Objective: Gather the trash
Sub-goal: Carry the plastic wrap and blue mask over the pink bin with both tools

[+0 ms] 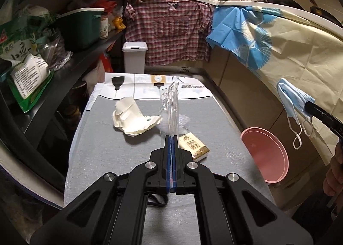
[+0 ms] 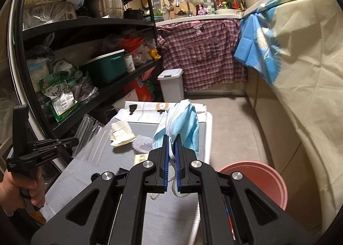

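Only the left wrist view shows the tissue packet [image 1: 194, 147] lying on the grey-covered table [image 1: 103, 150] just right of the left gripper [image 1: 171, 138], and only there does the face mask [image 1: 293, 103] appear as a whole, dangling by its ear loops from the right gripper's tip at the right edge, above the floor and the pink basin [image 1: 265, 155]. The right wrist view alone shows the person's left hand [image 2: 19, 189] wrapped around the left gripper's handle at lower left, with the clear plastic wrapper [image 2: 90, 135] sticking out of that gripper sideways.

The left gripper's blue pads are pressed together on the clear plastic wrapper [image 1: 170, 110], which stands upright from the tips above the table. The right gripper [image 2: 171, 142] pinches the face mask [image 2: 182, 125], its pads narrowly apart with the folded fabric rising between them. The crumpled paper cup [image 1: 133, 116] lies on the table, ahead and left of the left gripper.
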